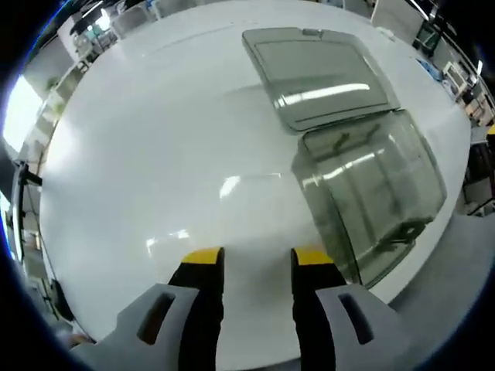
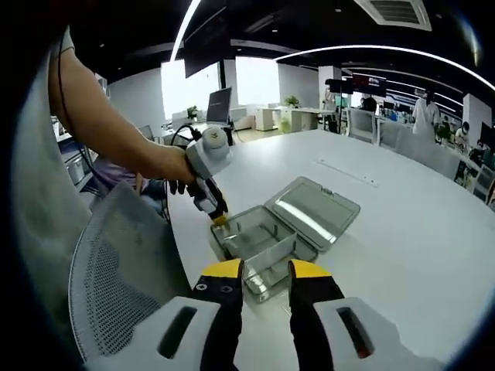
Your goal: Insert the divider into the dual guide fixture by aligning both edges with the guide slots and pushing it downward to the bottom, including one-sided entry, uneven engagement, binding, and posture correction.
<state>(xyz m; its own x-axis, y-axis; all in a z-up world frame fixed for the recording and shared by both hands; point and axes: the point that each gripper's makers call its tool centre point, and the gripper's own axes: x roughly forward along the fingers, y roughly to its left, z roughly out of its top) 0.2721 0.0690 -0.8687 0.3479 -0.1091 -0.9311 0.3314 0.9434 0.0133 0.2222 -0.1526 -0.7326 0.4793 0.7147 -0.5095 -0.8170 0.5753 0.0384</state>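
Note:
A clear plastic box (image 1: 371,193) with its hinged lid (image 1: 317,73) laid open flat sits on the white table (image 1: 155,154). My left gripper (image 1: 257,261) hovers just left of the box, open, with nothing between its yellow-tipped fingers. In the right gripper view the same box (image 2: 255,243) and lid (image 2: 313,210) lie ahead of my right gripper (image 2: 264,272), which is open and holds nothing. A clear panel (image 2: 272,249) seems to stand across the inside of the box; I cannot tell how it sits. The left gripper (image 2: 219,216), held in a person's hand, points at the box's near-left corner.
A grey mesh chair back (image 2: 116,270) stands at the table's edge, left of my right gripper. The person's arm (image 2: 100,124) reaches in from the left. The table edge (image 1: 433,255) runs close behind the box. Desks and chairs fill the office beyond.

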